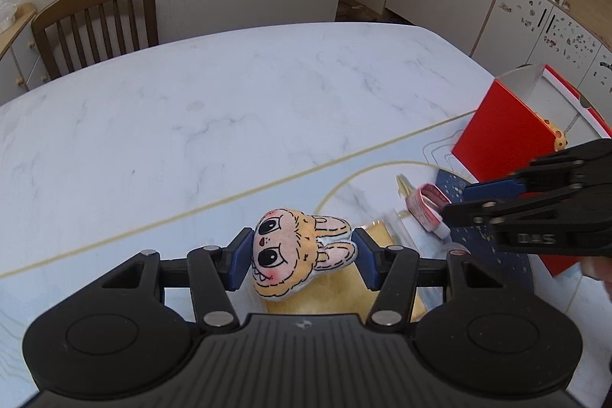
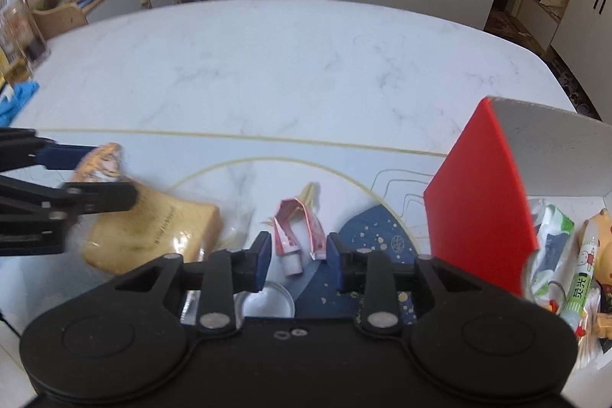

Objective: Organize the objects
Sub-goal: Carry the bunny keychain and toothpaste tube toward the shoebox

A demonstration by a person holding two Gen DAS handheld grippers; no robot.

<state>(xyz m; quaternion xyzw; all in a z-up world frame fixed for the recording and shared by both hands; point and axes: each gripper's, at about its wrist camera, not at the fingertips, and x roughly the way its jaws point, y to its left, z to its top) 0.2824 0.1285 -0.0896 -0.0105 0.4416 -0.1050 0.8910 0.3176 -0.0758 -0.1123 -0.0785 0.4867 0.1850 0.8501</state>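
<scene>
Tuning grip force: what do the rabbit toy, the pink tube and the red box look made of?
Rabbit toy: soft fabric plush, matte and fuzzy, with printed face lines; the left gripper holds it.
Pink tube: thin plastic or laminate, likely; it is folded and creased, slightly glossy, with a white cap.
Red box: cardboard, probably; flat stiff walls, smooth red outside, plain white inside.

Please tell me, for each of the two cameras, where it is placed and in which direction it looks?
Left wrist: on the left gripper, looking down at the plush toy clamped between its pads; right gripper enters right.
Right wrist: on the right gripper, facing the squeezed tube; left gripper enters left.
Shared: marble table, red box, wooden chair.
</scene>
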